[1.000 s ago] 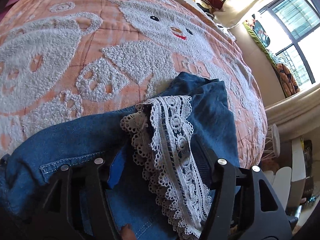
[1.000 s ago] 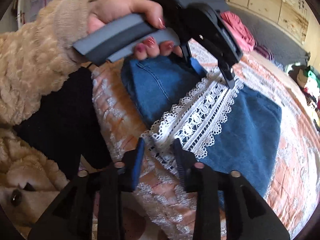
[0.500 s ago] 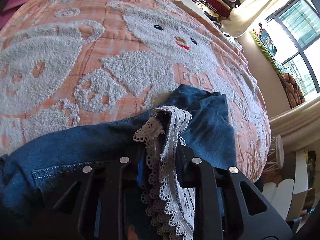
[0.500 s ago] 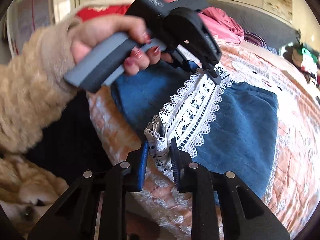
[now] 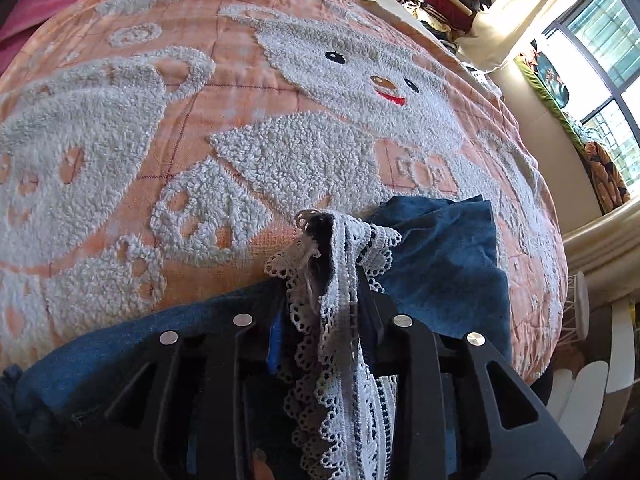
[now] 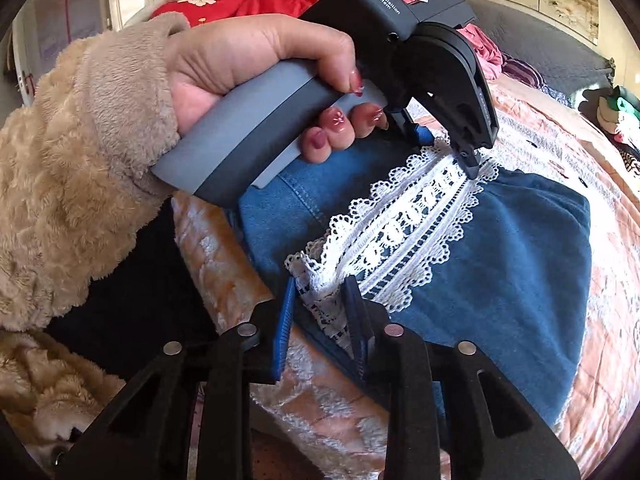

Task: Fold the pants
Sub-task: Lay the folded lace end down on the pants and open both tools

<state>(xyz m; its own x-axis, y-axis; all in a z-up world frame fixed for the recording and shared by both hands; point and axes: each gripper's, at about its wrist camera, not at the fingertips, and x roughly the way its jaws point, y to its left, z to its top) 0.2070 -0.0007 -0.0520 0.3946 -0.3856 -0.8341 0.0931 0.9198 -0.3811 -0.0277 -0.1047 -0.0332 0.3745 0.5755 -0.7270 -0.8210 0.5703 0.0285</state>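
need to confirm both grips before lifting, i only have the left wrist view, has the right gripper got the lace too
Observer: Yes, the right gripper pinches the near end of the lace trim.
Operator: and where's my left one on it
Observer: The left gripper clamps the far end, so the lace runs between the two.
Operator: pants flat?
Observer: The pants lie mostly flat on the orange blanket, past the lace.

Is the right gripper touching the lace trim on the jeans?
Touching. In the right wrist view the right gripper has its jaws closed around the bunched end of the lace trim.
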